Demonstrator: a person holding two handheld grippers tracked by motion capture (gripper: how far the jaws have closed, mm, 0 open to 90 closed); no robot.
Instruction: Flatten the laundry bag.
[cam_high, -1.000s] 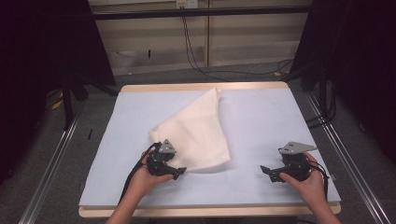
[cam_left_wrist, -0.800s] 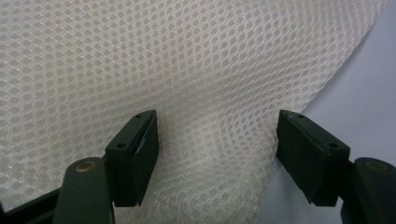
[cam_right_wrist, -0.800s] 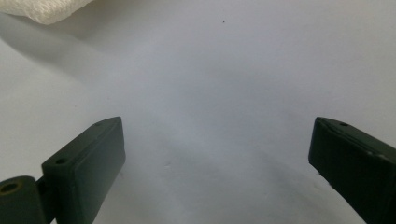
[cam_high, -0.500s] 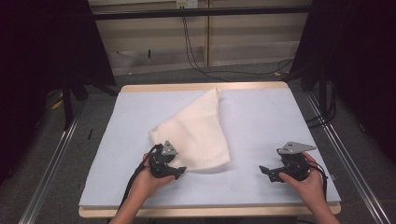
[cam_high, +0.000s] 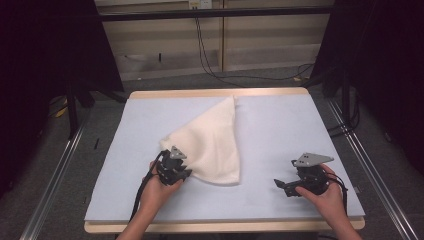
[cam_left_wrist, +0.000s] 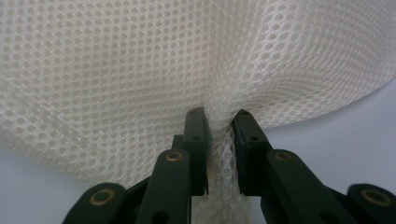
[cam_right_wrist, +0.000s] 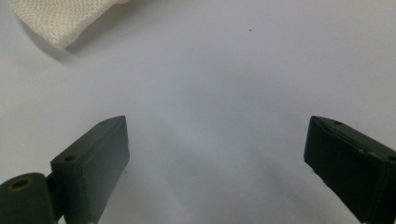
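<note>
L gripper (cam_left_wrist: 219, 126) has just closed its jaws, now pinching near-left edge of the mesh cloth (cam_high: 212, 145); cloth's long axis runs away toward the far edge. R gripper (cam_high: 281, 185), jaws spread w/ nothing between, sits well apart at right.

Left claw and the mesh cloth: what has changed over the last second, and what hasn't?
The left claw has just been closing its jaws and now pinches a fold at the near edge of the cream mesh cloth. The hand barely shifted. The cloth lies in the same folded shape on the blue table cover, and the right claw stays open and apart from it.
</note>
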